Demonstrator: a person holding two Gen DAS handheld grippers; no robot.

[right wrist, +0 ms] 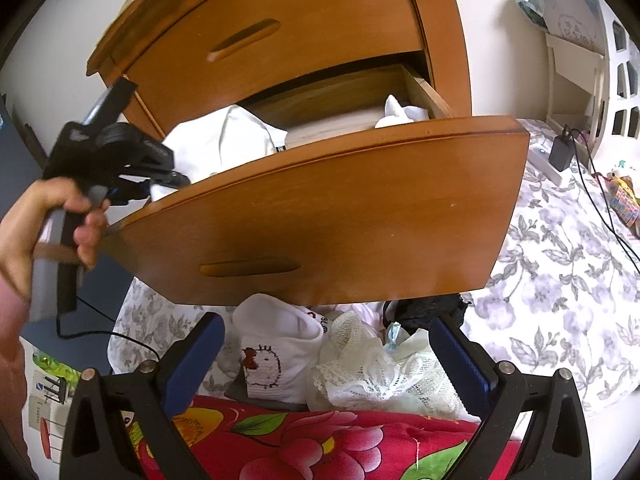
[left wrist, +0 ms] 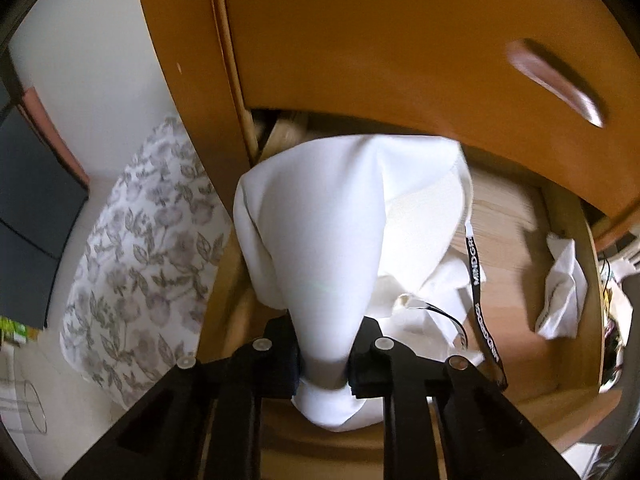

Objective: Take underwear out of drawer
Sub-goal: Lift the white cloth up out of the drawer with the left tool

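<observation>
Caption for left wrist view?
Left claw shut on white garment, drawn up over open drawer.

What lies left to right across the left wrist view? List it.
Floral bedding → white garment pinched in the left gripper → black lettered strap → small crumpled white cloth in the drawer.

White underwear (left wrist: 320, 248), plain, with a black lettered waistband (left wrist: 478, 280). Drawer front (right wrist: 320, 216) was orange-brown wood. Bedsheet (right wrist: 560, 280) was white with a grey floral print. Red cloth (right wrist: 320, 444) had pink flowers and green leaves. Cream lace piece (right wrist: 372, 372). Right gripper (right wrist: 328, 360) was black with blue pads (right wrist: 192, 364).
</observation>
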